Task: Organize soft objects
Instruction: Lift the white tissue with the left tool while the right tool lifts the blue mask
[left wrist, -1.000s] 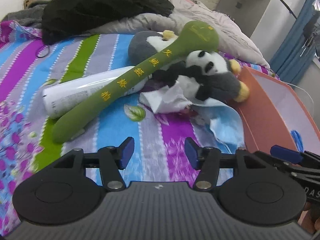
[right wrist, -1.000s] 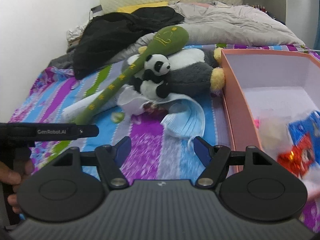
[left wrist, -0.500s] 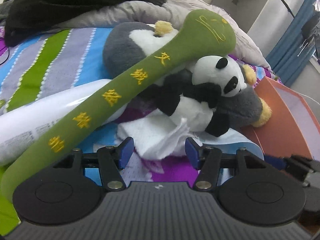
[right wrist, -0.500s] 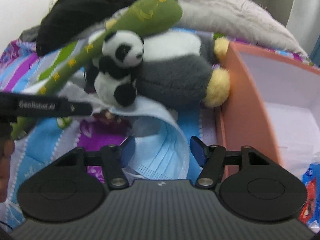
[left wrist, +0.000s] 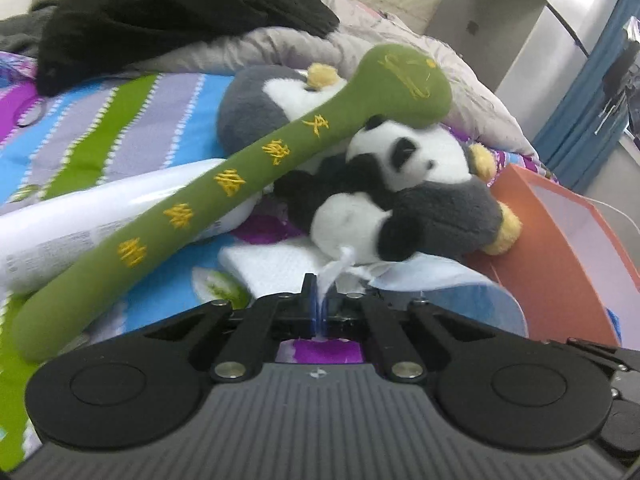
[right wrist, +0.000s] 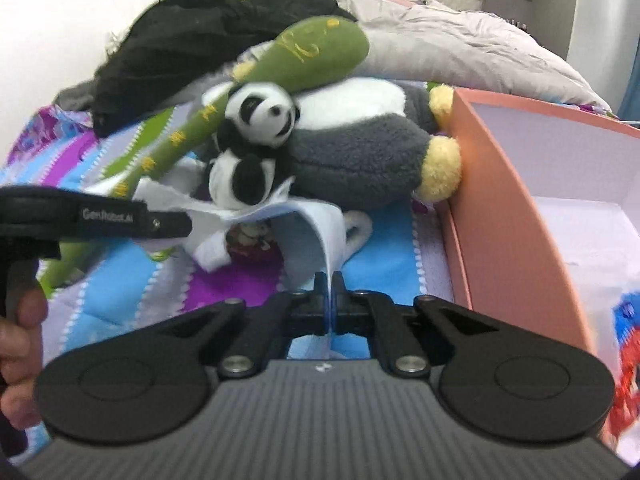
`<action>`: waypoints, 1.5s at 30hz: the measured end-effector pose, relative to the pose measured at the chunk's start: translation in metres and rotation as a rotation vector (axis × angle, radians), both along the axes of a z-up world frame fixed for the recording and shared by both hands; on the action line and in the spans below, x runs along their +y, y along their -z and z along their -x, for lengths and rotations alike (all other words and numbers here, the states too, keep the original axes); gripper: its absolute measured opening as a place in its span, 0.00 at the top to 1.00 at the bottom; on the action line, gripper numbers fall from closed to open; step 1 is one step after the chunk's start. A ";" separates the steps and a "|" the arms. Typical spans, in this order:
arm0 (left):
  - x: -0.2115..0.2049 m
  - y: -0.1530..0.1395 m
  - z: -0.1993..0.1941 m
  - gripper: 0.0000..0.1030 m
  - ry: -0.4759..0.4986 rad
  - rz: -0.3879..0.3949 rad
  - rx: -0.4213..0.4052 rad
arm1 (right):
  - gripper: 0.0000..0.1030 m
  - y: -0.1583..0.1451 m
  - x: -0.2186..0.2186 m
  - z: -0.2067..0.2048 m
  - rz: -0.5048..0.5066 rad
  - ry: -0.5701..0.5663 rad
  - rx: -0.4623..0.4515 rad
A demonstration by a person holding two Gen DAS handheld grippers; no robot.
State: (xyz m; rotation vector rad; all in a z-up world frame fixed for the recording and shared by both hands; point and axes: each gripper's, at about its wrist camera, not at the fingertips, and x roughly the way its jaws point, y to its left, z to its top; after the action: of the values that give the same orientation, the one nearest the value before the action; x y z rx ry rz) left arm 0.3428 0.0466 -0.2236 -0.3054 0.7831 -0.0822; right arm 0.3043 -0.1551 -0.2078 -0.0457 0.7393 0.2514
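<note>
Bed, striped sheet (left wrist: pixel 120 136). Three plush toys in one pile beside the orange box (right wrist: pixel 496 208): one green stick plush (left wrist: pixel 248 184), one small panda (left wrist: pixel 384 184), one grey penguin (right wrist: pixel 360 160). Left gripper (left wrist: pixel 318 300) pinches the white tissue (left wrist: pixel 280 268); right gripper (right wrist: pixel 330 300) pinches one blue face mask (right wrist: pixel 312 236).

panda (left wrist: pixel 384 200) lies on penguin plush (left wrist: pixel 448 212), under the club (left wrist: pixel 248 176), left of box (left wrist: pixel 560 256).
</note>
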 end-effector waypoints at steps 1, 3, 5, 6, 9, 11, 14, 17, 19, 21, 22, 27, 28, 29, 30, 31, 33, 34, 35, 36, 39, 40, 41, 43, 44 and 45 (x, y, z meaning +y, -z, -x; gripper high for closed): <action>0.001 -0.005 0.007 0.97 -0.009 -0.005 -0.007 | 0.96 -0.004 -0.001 0.005 0.000 0.003 -0.009; 0.003 -0.014 0.025 0.97 -0.039 0.013 -0.013 | 0.96 -0.012 -0.004 0.015 -0.020 0.000 -0.007; 0.004 -0.022 0.042 0.97 -0.053 0.027 -0.017 | 0.96 -0.020 -0.006 0.026 -0.022 -0.007 -0.008; 0.003 -0.027 0.052 0.97 -0.059 0.029 -0.021 | 0.96 -0.023 -0.006 0.030 -0.021 -0.012 -0.010; 0.002 -0.037 0.079 0.97 -0.077 0.037 -0.034 | 0.96 -0.029 -0.010 0.046 -0.018 -0.020 -0.012; 0.001 -0.041 0.096 0.97 -0.087 0.046 -0.032 | 0.96 -0.033 -0.013 0.058 -0.011 -0.023 -0.017; 0.001 -0.046 0.121 0.97 -0.108 0.039 -0.031 | 0.96 -0.035 -0.018 0.075 0.001 -0.013 -0.017; 0.004 -0.047 0.144 0.97 -0.130 0.025 -0.022 | 0.96 -0.032 -0.021 0.093 0.017 -0.019 0.004; 0.007 -0.046 0.157 0.97 -0.130 0.026 -0.010 | 0.96 -0.029 -0.021 0.104 0.043 -0.032 0.006; 0.007 -0.041 0.169 0.97 -0.126 0.017 0.010 | 0.96 -0.022 -0.021 0.112 0.065 -0.037 0.019; 0.008 -0.038 0.175 0.97 -0.123 0.025 0.025 | 0.96 -0.018 -0.021 0.115 0.069 -0.042 0.031; 0.009 -0.019 0.197 0.97 -0.117 0.017 0.099 | 0.95 0.000 -0.024 0.134 0.075 -0.065 0.087; 0.012 -0.015 0.201 0.97 -0.123 0.025 0.121 | 0.94 0.002 -0.027 0.137 0.057 -0.069 0.097; 0.013 -0.011 0.203 0.97 -0.126 0.034 0.134 | 0.94 0.003 -0.030 0.139 0.036 -0.071 0.113; 0.015 -0.009 0.206 0.97 -0.123 0.038 0.138 | 0.93 0.005 -0.032 0.140 0.021 -0.077 0.126; 0.015 -0.008 0.209 0.97 -0.121 0.035 0.142 | 0.93 0.006 -0.033 0.141 0.011 -0.089 0.139; 0.017 -0.004 0.210 0.97 -0.125 0.035 0.155 | 0.89 0.009 -0.033 0.144 0.002 -0.111 0.159; 0.018 -0.003 0.210 0.96 -0.124 0.042 0.164 | 0.79 0.010 -0.033 0.145 -0.005 -0.118 0.165; 0.019 -0.001 0.209 0.91 -0.124 0.051 0.176 | 0.70 0.010 -0.034 0.146 -0.018 -0.126 0.170; 0.020 0.001 0.208 0.86 -0.123 0.059 0.187 | 0.53 0.010 -0.034 0.146 -0.039 -0.134 0.173; 0.019 0.004 0.204 0.50 -0.124 0.064 0.187 | 0.37 0.005 -0.033 0.148 -0.082 -0.166 0.165; 0.018 0.005 0.203 0.48 -0.125 0.064 0.181 | 0.32 0.004 -0.032 0.148 -0.087 -0.174 0.157; 0.017 0.006 0.201 0.47 -0.121 0.067 0.180 | 0.32 0.001 -0.031 0.148 -0.092 -0.178 0.141; 0.016 0.010 0.197 0.46 -0.123 0.070 0.194 | 0.32 -0.001 -0.029 0.146 -0.082 -0.166 0.114; 0.014 0.012 0.194 0.46 -0.124 0.068 0.197 | 0.32 -0.001 -0.027 0.144 -0.071 -0.156 0.103; 0.013 0.014 0.192 0.46 -0.124 0.061 0.196 | 0.32 -0.001 -0.025 0.141 -0.063 -0.150 0.092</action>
State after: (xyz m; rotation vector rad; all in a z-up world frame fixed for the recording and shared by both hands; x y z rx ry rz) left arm 0.1510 0.0593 -0.2378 -0.4240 0.9549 0.0410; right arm 0.1631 -0.1799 -0.2070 -0.0301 0.8199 0.4217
